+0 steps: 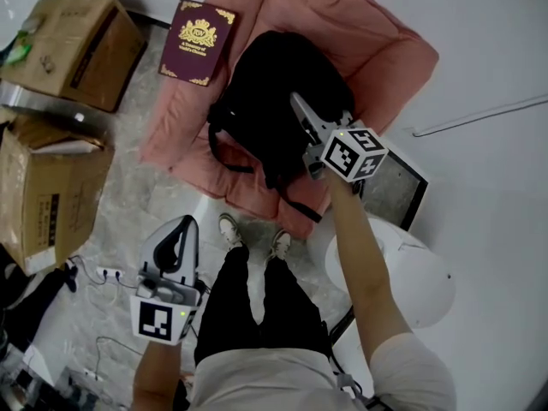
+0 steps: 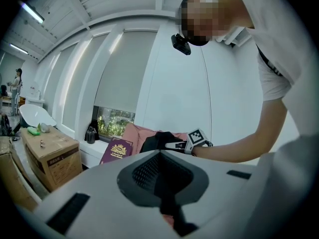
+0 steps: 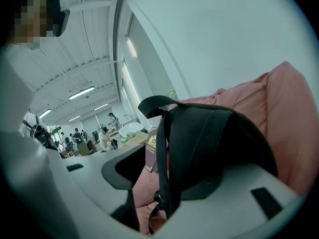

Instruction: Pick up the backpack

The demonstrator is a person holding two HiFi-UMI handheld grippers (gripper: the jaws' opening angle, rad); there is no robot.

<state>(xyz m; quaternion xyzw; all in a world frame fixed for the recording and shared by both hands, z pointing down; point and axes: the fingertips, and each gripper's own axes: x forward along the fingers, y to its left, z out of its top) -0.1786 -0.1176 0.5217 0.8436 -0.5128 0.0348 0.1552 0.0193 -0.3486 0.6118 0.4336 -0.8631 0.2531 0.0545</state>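
A black backpack (image 1: 265, 92) lies on a pink cushion (image 1: 390, 62) on the floor ahead of me. My right gripper (image 1: 312, 114) reaches onto the pack's right side. Its jaws stand wide apart. In the right gripper view a black strap (image 3: 163, 148) of the backpack (image 3: 219, 138) runs down between them, and the pads do not press on it. My left gripper (image 1: 184, 223) hangs low by my left leg, well short of the cushion, shut with nothing in it. From the left gripper view the backpack (image 2: 155, 141) and the right gripper (image 2: 172, 145) show far ahead.
A maroon book (image 1: 199, 41) leans at the cushion's far left corner. Cardboard boxes (image 1: 73, 45) (image 1: 47, 195) stand along the left. A white round stool (image 1: 411, 276) is at my right. A power strip with cables (image 1: 111, 274) lies on the floor near the left gripper.
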